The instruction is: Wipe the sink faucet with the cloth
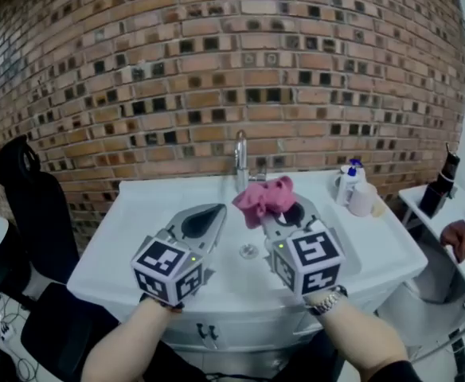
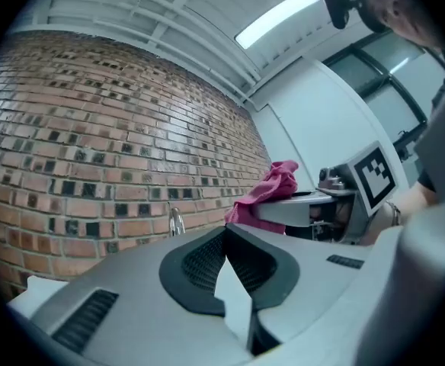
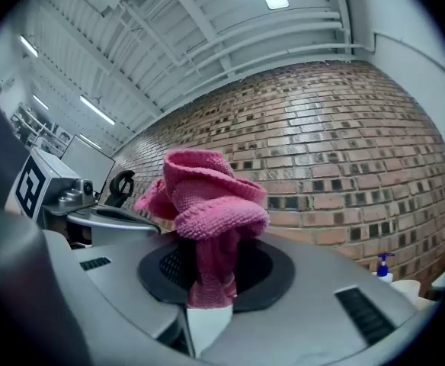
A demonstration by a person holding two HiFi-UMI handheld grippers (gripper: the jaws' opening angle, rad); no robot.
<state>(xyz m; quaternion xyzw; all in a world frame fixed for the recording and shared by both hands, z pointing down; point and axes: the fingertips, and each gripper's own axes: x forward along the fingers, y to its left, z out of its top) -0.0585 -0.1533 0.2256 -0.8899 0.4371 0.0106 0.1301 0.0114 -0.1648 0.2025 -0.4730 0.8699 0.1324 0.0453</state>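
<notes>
Now pinching the pink cloth (image 3: pixel 207 204) in the jaws of the right gripper (image 1: pixel 288 213), up in the air over the white sink (image 1: pixel 137 237), just in front of the faucet (image 1: pixel 240 159) but not touching it yet. Holding only the bottom bit, with a big fluffy bunch poking out past the tips. Looks soft, light and floppy, easy to squash, not likely to break or slip much. Probably best to keep hold of that low part and rub the puffy top over the shiny metal. Might flop about or slide out if squeezed too loosely, so hold tight. Left gripper (image 1: pixel 212 213) just beside, jaws pressed together with nothing inside, near the cloth but apart from it.
</notes>
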